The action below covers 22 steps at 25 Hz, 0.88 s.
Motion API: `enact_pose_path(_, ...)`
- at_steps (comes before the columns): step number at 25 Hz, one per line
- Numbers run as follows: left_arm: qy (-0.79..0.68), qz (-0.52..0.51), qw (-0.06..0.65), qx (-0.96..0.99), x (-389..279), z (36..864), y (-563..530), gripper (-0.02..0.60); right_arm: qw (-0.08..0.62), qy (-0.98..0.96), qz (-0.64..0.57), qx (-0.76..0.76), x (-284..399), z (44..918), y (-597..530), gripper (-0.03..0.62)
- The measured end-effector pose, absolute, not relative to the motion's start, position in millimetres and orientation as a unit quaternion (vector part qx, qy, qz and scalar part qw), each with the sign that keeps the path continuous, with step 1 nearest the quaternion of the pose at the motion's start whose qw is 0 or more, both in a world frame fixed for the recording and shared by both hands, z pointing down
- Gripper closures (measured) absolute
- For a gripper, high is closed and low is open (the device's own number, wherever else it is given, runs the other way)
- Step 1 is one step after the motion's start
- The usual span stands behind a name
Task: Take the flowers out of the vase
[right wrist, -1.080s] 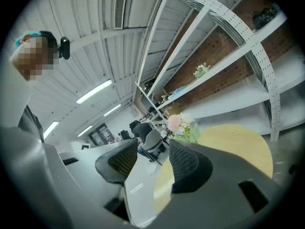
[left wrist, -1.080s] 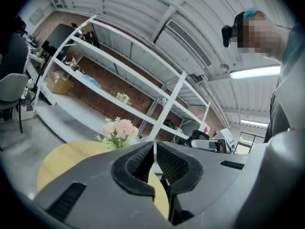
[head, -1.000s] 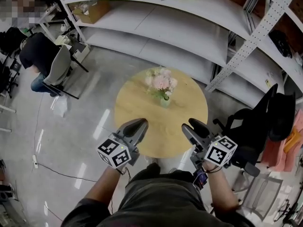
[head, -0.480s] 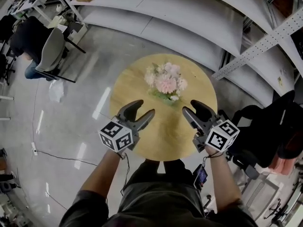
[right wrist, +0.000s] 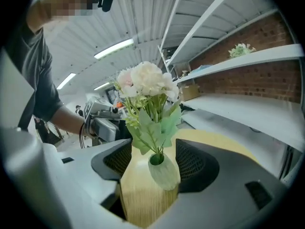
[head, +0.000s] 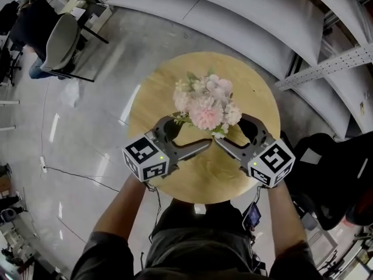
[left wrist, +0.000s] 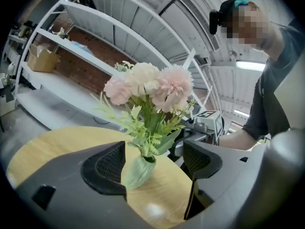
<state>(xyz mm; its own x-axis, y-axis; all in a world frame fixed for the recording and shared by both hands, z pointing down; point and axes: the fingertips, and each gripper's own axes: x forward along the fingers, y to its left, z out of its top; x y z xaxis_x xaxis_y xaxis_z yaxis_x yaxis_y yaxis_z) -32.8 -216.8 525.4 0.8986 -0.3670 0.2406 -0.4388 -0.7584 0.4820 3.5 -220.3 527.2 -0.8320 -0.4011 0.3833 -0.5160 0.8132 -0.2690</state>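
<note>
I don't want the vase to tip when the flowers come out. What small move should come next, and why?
Probably close the right gripper on the vase to steady it. Both grippers' jaws have just been opening; the vase stands untouched between the right gripper's jaws and between those of the left gripper, with the flowers inside.

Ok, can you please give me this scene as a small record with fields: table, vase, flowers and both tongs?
table: round, wooden
vase: pale green, standing on the table
flowers: pink and white with green leaves, in the vase
left tongs: open, have just been opening; the vase shows between them, not gripped
right tongs: open, have just been opening; the vase shows between them, not gripped
task: no flower taken out yet
</note>
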Motion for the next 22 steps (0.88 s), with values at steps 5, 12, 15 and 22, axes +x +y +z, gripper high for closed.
enact_pose_path(5,-0.198,0.059,0.275,0.939,-26,519,-224,0.209,0.145,-0.944,0.179,0.234,-9,529,-232,0.355)
enact_pose_path(12,-0.184,0.045,0.291,0.938,-16,517,-227,0.21,0.127,-0.948,0.187,0.223,-10,527,-234,0.378)
enact_pose_path(15,-0.186,0.035,0.295,0.937,-18,515,-226,0.246,0.117,-0.948,0.187,0.229,-14,525,-233,0.444)
enact_pose_path(22,-0.193,0.023,0.288,0.938,-21,504,-226,0.363,0.099,-0.945,0.193,0.244,-16,516,-235,0.518)
